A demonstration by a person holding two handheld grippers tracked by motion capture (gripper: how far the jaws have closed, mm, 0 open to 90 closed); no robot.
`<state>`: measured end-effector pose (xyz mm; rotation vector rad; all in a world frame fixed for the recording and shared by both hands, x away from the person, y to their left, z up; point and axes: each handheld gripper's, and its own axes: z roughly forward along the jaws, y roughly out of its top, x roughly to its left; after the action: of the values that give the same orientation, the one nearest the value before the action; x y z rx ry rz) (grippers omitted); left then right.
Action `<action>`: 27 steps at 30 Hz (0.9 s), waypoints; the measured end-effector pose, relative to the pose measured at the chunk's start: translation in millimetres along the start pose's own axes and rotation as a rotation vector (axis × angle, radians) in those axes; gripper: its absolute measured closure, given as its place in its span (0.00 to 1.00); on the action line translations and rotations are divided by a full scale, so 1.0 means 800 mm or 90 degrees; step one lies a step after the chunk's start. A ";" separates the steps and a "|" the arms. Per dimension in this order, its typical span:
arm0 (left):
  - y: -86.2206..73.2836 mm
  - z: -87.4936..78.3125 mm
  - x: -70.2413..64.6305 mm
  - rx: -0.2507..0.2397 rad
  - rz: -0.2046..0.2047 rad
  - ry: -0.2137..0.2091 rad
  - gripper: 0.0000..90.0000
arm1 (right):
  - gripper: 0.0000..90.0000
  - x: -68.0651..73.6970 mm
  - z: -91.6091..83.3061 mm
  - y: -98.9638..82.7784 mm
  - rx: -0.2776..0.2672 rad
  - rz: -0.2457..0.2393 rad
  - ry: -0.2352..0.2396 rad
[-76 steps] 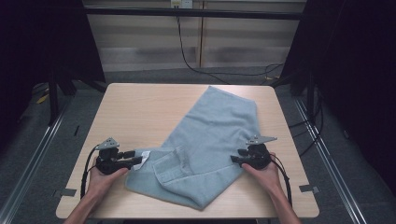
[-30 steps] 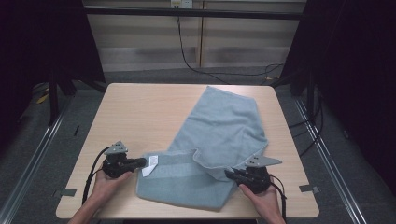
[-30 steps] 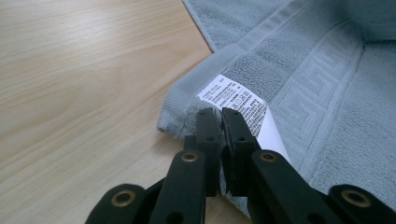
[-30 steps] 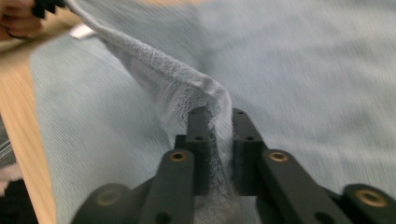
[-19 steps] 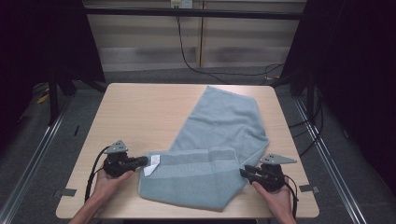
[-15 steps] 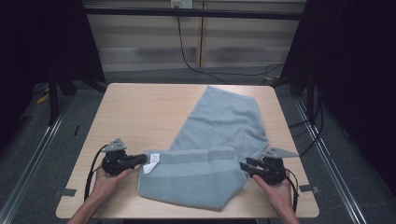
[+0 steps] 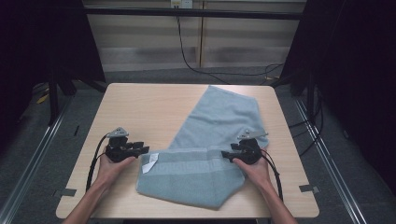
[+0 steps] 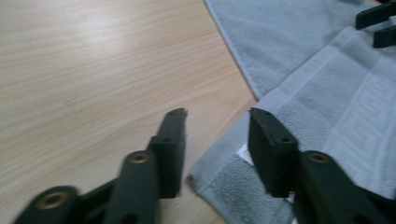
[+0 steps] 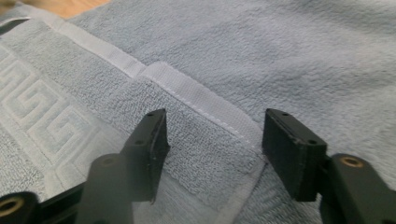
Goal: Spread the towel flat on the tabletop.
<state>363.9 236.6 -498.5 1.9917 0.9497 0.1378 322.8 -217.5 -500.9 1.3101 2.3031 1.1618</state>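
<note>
1. Two corners of the grey towel (image 7: 205,154), laid folded near the table's (image 7: 140,107) front edge, have just been let go
2. Left gripper (image 7: 142,150) jaws are spread, just opened
3. Same for right gripper (image 7: 225,154)

One light blue towel (image 7: 212,140) is being shown lying on one wooden table (image 7: 140,107), and one white label (image 7: 150,163) is being seen at its folded edge. Two grippers are being held, the left gripper (image 7: 143,150) and the right gripper (image 7: 225,154), by two hands.
</note>
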 end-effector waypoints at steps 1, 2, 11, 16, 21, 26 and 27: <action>-0.003 0.004 -0.001 0.010 0.013 0.005 0.55 | 0.40 0.001 0.001 -0.002 -0.002 -0.005 0.010; -0.003 0.004 -0.001 0.010 0.013 0.005 0.53 | 0.40 0.001 0.001 -0.002 -0.002 -0.005 0.010; -0.019 0.005 -0.018 0.034 0.066 -0.007 0.43 | 0.66 0.025 0.006 -0.007 0.021 -0.071 -0.026; -0.024 0.002 -0.029 0.043 0.112 -0.023 0.65 | 0.85 0.034 0.003 -0.013 0.006 -0.087 -0.013; -0.025 0.003 -0.038 0.053 0.126 -0.046 0.91 | 0.83 0.025 -0.003 -0.011 -0.012 -0.042 0.012; -0.024 -0.002 -0.035 0.037 0.097 -0.060 0.92 | 0.84 0.022 -0.012 -0.006 -0.035 -0.018 0.024; -0.022 -0.006 -0.035 0.026 0.087 -0.068 0.92 | 0.84 0.021 -0.019 -0.004 -0.047 -0.014 0.029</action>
<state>331.8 226.6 -501.8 2.0803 0.7538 0.0879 303.3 -212.7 -490.5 1.2407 2.2765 1.2693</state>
